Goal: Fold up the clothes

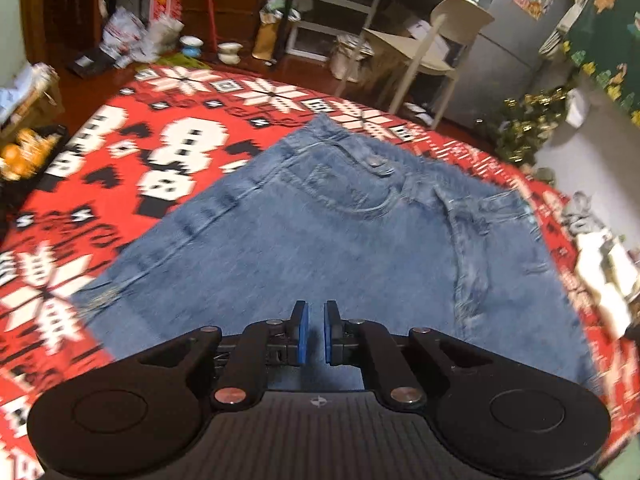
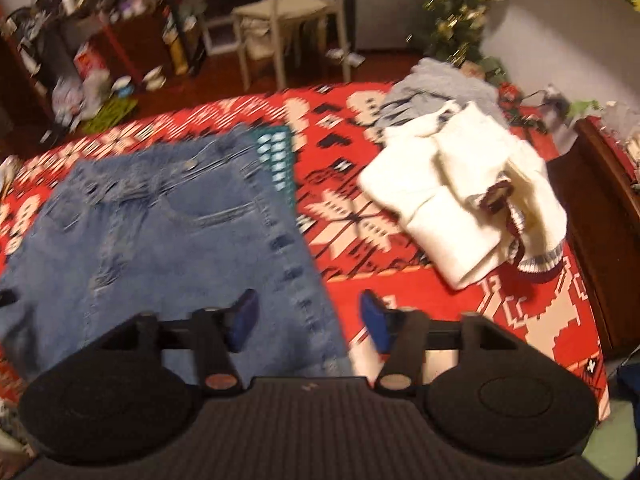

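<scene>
Blue denim jeans [image 1: 320, 232] lie flat on a red and white patterned blanket [image 1: 120, 152], waistband at the far end. My left gripper [image 1: 316, 308] hovers over their near part, its blue pads almost together with only a narrow slit and nothing between them. In the right wrist view the jeans [image 2: 160, 232] fill the left half. My right gripper [image 2: 308, 296] stands wide open above their right edge, one finger over denim, the other over the blanket [image 2: 420, 300]. Both views are blurred by motion.
A crumpled white sweater [image 2: 460, 200] with dark-striped cuffs lies on the blanket to the right, a grey garment [image 2: 432, 88] behind it. Beyond the bed stand a pale chair [image 1: 432, 48], shelves, floor clutter and a dark wooden bedside unit [image 2: 592, 220].
</scene>
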Demonstrator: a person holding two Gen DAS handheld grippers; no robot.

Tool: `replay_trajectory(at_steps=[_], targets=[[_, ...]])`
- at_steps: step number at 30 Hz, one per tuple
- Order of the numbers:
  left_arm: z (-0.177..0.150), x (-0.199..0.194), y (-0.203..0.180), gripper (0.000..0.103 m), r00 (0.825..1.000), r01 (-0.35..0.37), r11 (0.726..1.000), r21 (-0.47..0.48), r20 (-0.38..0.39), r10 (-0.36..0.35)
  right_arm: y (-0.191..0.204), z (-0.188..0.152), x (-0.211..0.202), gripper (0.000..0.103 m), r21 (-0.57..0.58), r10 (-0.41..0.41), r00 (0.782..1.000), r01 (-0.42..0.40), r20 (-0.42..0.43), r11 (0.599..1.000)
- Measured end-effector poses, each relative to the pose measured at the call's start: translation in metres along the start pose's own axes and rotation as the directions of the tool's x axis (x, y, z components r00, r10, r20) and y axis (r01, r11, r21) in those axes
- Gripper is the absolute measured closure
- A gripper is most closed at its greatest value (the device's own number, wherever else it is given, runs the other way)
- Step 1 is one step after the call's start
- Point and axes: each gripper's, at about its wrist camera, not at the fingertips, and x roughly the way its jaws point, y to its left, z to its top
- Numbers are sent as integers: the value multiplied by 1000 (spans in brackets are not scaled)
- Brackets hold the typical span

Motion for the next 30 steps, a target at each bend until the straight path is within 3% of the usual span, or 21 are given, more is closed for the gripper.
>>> replay_trajectory(at_steps=[2,4,6,7,10,13,17,21,30], targets=[[-4,4,-2,80,1000,-27,1000,15,-6,27,-7,-5,12,20,17,-27,999,26,40,1000],[-8,7,-5,71,998,-55,998,31,-12,55,-9,-10,21,12,-4,-52,996,52,78,999],[-12,11,-7,71,996,-82,996,46,-17,83,-9,-15,32,5,-35,-67,991,71,113,997],[-14,12,-8,70,995,-95,994,54,-19,96,-7,-18,36,3,-44,-66,991,72,119,996],[-20,18,-11,52,990,-135,988,77,-26,138,-7,-30,50,1,-44,-10,992,15,123,999],[-24,22,-16,33,990,-133,985,109,-22,136,-10,-42,66,1,-27,14,996,-12,90,1000],[-28,28,-23,18,991,-125,981,151,-15,129,-12,-59,74,1,-51,18,995,-13,101,999],[-32,32,-31,11,990,-140,972,188,-5,143,-15,-63,74,1,-39,24,993,-20,119,999],[-33,32,-33,10,989,-146,972,184,-3,149,-17,-68,72,1,-39,27,987,-21,157,999]])
